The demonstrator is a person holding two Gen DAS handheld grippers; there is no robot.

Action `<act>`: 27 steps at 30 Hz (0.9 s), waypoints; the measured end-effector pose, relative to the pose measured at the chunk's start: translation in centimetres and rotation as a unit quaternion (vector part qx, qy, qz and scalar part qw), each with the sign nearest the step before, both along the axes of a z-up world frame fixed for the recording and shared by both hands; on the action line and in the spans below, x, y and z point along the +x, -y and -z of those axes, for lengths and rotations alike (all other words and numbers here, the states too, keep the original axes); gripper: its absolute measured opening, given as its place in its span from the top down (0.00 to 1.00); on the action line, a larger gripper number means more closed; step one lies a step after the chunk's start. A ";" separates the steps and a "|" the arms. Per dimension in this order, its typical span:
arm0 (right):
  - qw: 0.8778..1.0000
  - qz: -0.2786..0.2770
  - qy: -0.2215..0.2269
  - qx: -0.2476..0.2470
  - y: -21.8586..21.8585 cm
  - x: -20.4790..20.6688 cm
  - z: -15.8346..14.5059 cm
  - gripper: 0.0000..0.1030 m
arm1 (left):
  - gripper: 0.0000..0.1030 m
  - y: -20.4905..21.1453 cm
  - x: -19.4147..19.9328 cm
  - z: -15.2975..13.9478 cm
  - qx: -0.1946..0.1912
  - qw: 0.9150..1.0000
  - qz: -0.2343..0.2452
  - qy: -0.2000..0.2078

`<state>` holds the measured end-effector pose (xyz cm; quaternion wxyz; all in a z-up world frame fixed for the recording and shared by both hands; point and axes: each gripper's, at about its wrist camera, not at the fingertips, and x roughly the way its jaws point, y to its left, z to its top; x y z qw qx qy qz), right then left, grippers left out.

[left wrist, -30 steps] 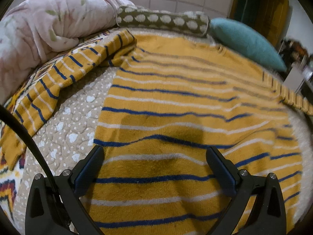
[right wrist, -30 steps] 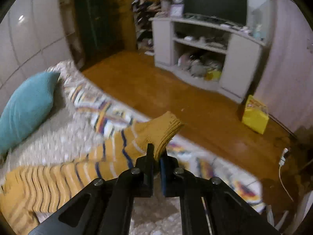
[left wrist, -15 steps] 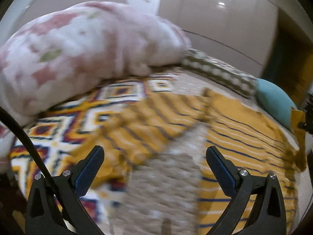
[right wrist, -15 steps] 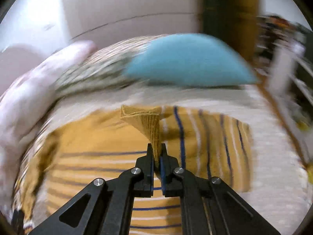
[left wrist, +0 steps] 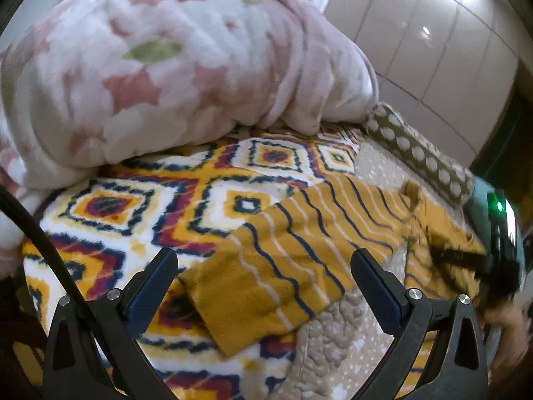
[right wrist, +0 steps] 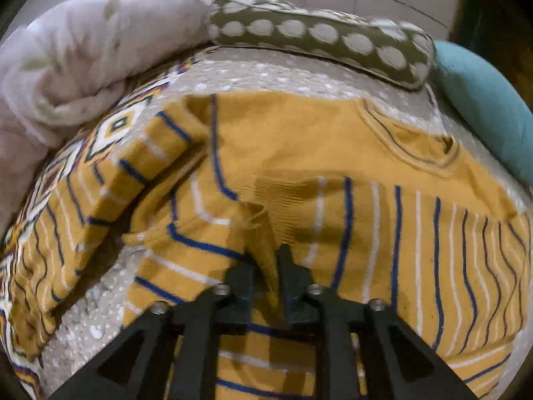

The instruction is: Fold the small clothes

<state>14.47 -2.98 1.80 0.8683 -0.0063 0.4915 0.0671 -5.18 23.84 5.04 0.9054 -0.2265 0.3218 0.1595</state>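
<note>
A mustard sweater (right wrist: 333, 153) with blue and white stripes lies on the bed. Its right sleeve is folded across the body; my right gripper (right wrist: 265, 260) is low over the body with the sleeve cuff (right wrist: 263, 233) between its slightly parted jaws. The other sleeve (left wrist: 283, 266) stretches out over the patterned blanket. My left gripper (left wrist: 263, 280) is open and empty, held just above that sleeve's cuff end. The right gripper also shows in the left wrist view (left wrist: 466, 260), at the far right over the sweater body.
A pink floral duvet (left wrist: 166, 66) is heaped at the back left. A green polka-dot bolster (right wrist: 316, 36) and a teal pillow (right wrist: 483, 100) lie along the wall. A patterned fleece blanket (left wrist: 133, 206) lies on the beige quilted cover (left wrist: 336, 333).
My right gripper carried the sleeve cuff from the bed's edge across onto the sweater body and its jaws have parted a little. My left gripper swung left from the body to the other sleeve.
</note>
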 end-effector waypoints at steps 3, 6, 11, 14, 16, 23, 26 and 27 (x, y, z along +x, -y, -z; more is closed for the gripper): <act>0.998 -0.042 0.010 0.041 -1.1 -1.7 -1.7 0.73 | 0.00 -1.2 -0.9 -0.5 -0.009 0.999 -0.035 0.017; 0.994 -0.085 0.021 0.062 -3.2 -3.7 -2.8 0.73 | 0.00 -2.7 -2.9 -1.4 0.009 0.994 -0.105 0.037; 0.976 -0.195 0.002 0.095 -8.8 -9.3 -3.4 0.68 | 0.00 -5.8 -7.5 -2.9 0.034 0.968 -0.232 0.085; 0.965 -0.234 -0.005 0.122 -11.4 -12.1 -3.5 0.61 | 0.00 -7.2 -9.0 -2.8 0.029 0.958 -0.270 0.094; 0.958 -0.257 -0.003 0.127 -13.1 -13.4 -3.6 0.55 | 0.00 -8.2 -9.3 -2.5 0.021 0.955 -0.283 0.089; 0.948 -0.296 -0.029 0.112 -17.7 -16.9 -1.7 0.47 | 0.00 -9.5 -9.4 -1.4 -0.007 0.955 -0.289 0.073; 0.946 -0.321 0.015 0.046 -19.5 -18.4 -1.2 0.47 | 0.00 -9.4 -9.3 -1.5 -0.002 0.955 -0.287 0.069; 0.944 -0.327 0.027 0.032 -19.6 -18.8 -1.2 0.47 | 0.00 -9.4 -9.3 -1.4 -0.001 0.955 -0.288 0.067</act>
